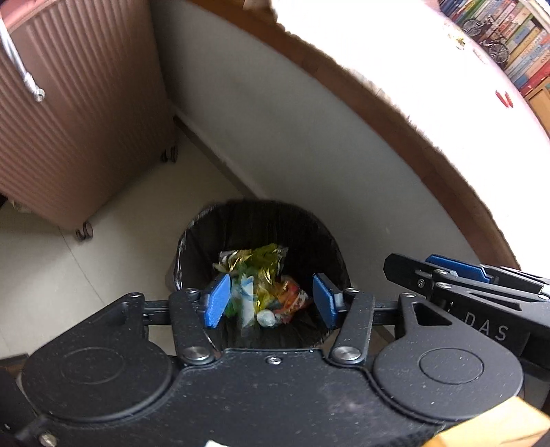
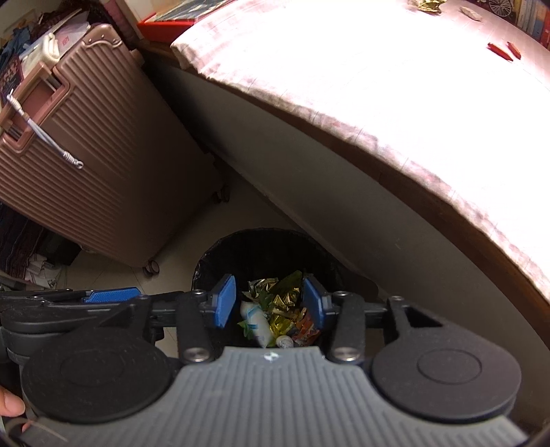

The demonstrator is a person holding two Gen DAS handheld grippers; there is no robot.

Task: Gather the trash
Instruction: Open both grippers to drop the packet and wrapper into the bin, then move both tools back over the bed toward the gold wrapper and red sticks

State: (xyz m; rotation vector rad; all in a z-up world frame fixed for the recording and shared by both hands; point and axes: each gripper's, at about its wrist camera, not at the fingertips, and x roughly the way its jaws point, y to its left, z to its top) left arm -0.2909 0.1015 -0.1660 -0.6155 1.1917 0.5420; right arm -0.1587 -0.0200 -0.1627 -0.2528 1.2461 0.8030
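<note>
A black-lined trash bin [image 1: 196, 237] [image 2: 220, 251] stands on the floor beside the table. Inside lie gold-green foil wrappers [image 1: 261, 261] [image 2: 285, 302], a white and blue packet [image 1: 245, 299] [image 2: 256, 321], an orange wrapper [image 1: 292, 302] and a small crumpled ball [image 1: 266, 318]. My left gripper [image 1: 271, 301] hovers open above the bin with nothing between its blue pads. My right gripper [image 2: 271, 302] also hangs open over the bin, empty. On the tablecloth lie red scraps [image 2: 503, 51] [image 1: 503, 98], a gold wrapper [image 2: 428, 5] and a pale scrap [image 2: 471, 12].
A ribbed pink suitcase [image 1: 75, 113] [image 2: 103, 172] stands on wheels left of the bin. The table [image 1: 395, 144] [image 2: 429, 203] with a white cloth overhangs on the right. Books [image 1: 515, 34] line the far right. Each gripper shows at the other view's edge. A fingertip [image 2: 10, 405] shows at lower left.
</note>
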